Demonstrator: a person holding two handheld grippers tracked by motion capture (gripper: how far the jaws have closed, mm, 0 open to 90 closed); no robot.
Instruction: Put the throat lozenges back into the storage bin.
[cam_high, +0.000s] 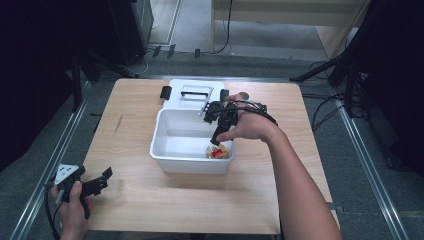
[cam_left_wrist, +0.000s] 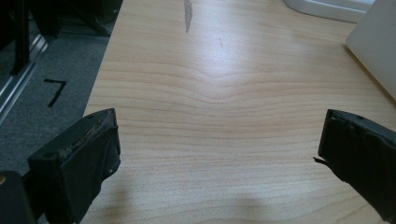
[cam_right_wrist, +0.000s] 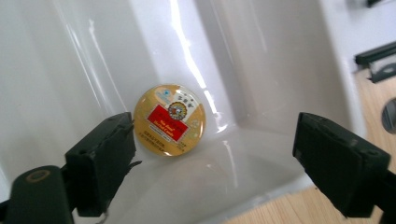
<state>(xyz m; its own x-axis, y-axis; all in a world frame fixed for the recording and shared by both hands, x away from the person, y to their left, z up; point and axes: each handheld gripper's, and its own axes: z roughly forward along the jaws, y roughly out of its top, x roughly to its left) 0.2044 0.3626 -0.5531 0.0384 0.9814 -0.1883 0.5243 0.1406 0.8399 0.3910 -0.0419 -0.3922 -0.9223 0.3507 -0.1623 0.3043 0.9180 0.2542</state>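
In the white tub (cam_high: 165, 145), a round tin (cam_right_wrist: 170, 119).

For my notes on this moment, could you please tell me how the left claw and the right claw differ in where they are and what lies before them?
The left claw sits low at the table's near left corner, while the right claw reaches into the white bin. The left claw faces bare wood; the right claw faces a round yellow tin in the bin's corner. Both are open and hold nothing.
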